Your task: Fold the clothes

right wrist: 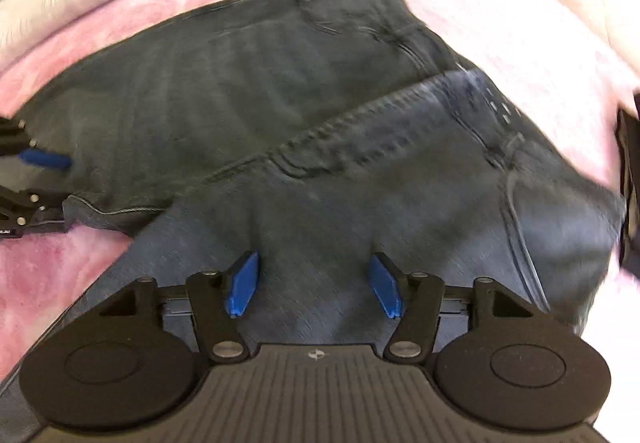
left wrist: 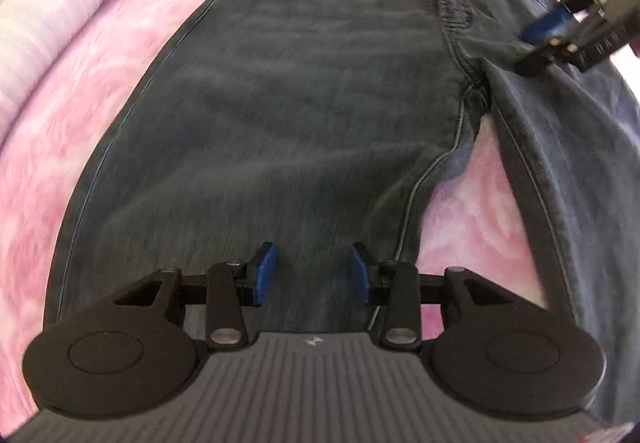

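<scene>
Your fingers stand spread and empty on both the left gripper and right gripper, each low over one leg of the dark jeans spread flat on the pink blanket, apparently positioning for a leg-over-leg fold, needing firm seam grips.

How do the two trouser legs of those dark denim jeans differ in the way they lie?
In the left claw's view, the dark left leg lies flat and smooth on the fluffy pink blanket, while the right leg angles away, leaving a pink wedge between them. The right leg also looks paler, greyer. The left claw hangs open over the left leg; the right claw is open over the right leg.
</scene>
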`<state>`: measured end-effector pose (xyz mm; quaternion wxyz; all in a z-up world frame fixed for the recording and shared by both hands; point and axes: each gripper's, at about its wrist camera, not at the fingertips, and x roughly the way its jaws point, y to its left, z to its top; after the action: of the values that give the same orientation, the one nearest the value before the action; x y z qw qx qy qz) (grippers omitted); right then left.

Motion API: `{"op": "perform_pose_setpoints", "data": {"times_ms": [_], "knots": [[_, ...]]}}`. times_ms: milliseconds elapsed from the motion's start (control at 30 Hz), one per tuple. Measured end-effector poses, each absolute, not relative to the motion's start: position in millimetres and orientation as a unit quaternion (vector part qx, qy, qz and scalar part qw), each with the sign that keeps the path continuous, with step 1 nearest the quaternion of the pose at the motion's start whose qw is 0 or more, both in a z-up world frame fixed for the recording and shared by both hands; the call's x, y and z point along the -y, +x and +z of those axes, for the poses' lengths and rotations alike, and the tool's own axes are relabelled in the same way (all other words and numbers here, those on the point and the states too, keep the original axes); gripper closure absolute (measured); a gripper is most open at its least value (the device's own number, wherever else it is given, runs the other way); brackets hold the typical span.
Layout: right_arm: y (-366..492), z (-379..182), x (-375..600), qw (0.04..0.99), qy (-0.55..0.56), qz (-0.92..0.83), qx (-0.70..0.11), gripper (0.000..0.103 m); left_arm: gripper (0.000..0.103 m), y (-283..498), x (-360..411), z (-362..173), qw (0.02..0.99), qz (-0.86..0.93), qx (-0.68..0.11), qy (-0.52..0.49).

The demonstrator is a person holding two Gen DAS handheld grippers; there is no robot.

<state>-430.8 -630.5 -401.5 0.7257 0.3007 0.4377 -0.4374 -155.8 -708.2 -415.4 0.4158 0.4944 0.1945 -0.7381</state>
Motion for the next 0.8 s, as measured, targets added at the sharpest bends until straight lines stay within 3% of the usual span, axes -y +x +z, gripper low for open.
{"op": "perform_pose_setpoints", "data": {"times_ms": [333,600,700,800], "knots": [[-455,-401,595,0.702,0.351,-0.454,-0.421,0.041,0.068,-174,680,-407,0.408,-0.727,-0.226,0.504],[-479,-364,561,0.692,0.378,-0.453,-0.416,0.028,0.064,-188,611,-363,0.47,-0.68,-0.276,0.491],[-481,-345,545,0.694,0.371,-0.442,-0.43,0.022,0.056,-190,577,-341,0.497,-0.654,-0.291,0.491],[-481,-326,526,0.697,0.357,-0.427,-0.452,0.017,0.036,-191,543,-320,0.523,-0.628,-0.305,0.49]]}}
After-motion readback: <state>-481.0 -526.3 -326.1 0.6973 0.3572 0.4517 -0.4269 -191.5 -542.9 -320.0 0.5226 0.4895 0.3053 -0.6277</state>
